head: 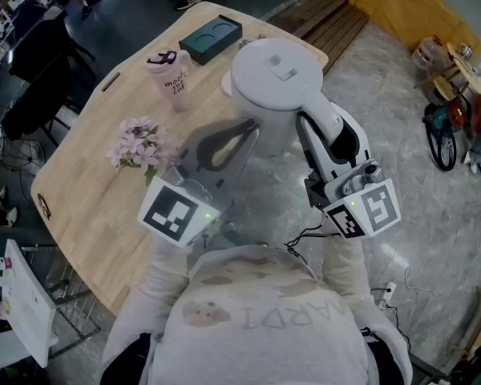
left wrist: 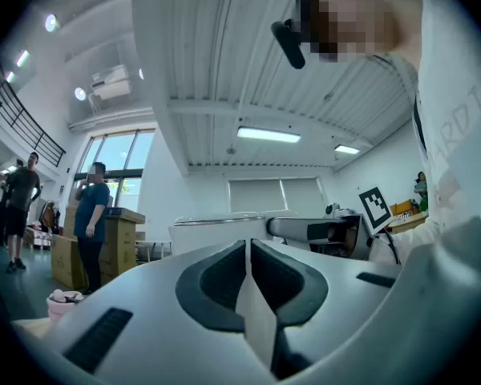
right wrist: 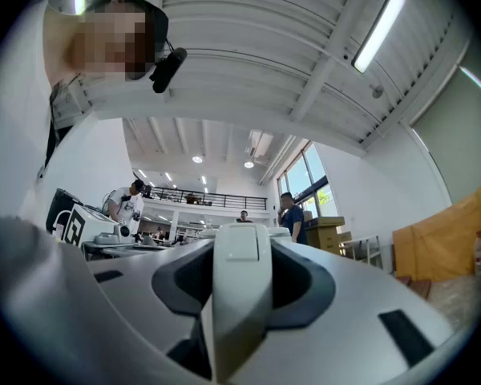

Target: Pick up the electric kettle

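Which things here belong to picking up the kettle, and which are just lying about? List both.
Job: electric kettle; right tool, closed on its handle.
Lying about: pink cup; dark box; pink flowers; left tool, shut and empty.

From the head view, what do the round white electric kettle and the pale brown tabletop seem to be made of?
The round white electric kettle looks plastic: smooth, satin, soft highlights on its moulded lid. The pale brown tabletop looks wood or wood-look laminate: matt, warm wood tone.
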Available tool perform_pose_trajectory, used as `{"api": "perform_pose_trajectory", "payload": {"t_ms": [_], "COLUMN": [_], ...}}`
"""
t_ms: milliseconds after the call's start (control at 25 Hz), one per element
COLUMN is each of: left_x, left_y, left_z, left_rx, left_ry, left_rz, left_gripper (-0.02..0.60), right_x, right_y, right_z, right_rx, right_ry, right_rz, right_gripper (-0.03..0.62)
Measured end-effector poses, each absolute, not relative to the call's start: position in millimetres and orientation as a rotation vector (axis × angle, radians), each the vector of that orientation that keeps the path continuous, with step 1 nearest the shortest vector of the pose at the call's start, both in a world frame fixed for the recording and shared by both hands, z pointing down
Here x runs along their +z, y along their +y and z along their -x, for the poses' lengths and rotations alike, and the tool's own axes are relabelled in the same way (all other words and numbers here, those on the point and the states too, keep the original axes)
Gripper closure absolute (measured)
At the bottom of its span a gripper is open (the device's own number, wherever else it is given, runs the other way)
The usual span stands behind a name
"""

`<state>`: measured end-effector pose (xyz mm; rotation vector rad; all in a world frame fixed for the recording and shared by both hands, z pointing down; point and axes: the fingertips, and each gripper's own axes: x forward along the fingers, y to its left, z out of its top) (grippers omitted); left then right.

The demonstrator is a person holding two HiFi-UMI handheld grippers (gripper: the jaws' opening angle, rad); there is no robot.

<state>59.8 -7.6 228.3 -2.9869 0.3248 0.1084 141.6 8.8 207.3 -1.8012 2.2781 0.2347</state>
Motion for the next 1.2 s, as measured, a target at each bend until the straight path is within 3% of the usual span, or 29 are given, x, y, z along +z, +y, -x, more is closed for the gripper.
{"api": "perform_pose_trajectory", "payload": {"t_ms": [760,1200], "left_x": [228,262], "left_y": [-25,-68], "left_z": [-43,-4], "left_rx": [0.119,0.132], "left_ry": [0.318,0.421], "left_rz": [2.992,3.055], "left_gripper": [0.560,0.560], "right_x": [209,249], "right_y": [-9,-69], "right_z": [-126,-146], "right_rx": [0.229,0.057], "right_ry": [2.282,2.163], "right_rz": [1.811,1.942], "right_gripper": [0.430,0.430]}}
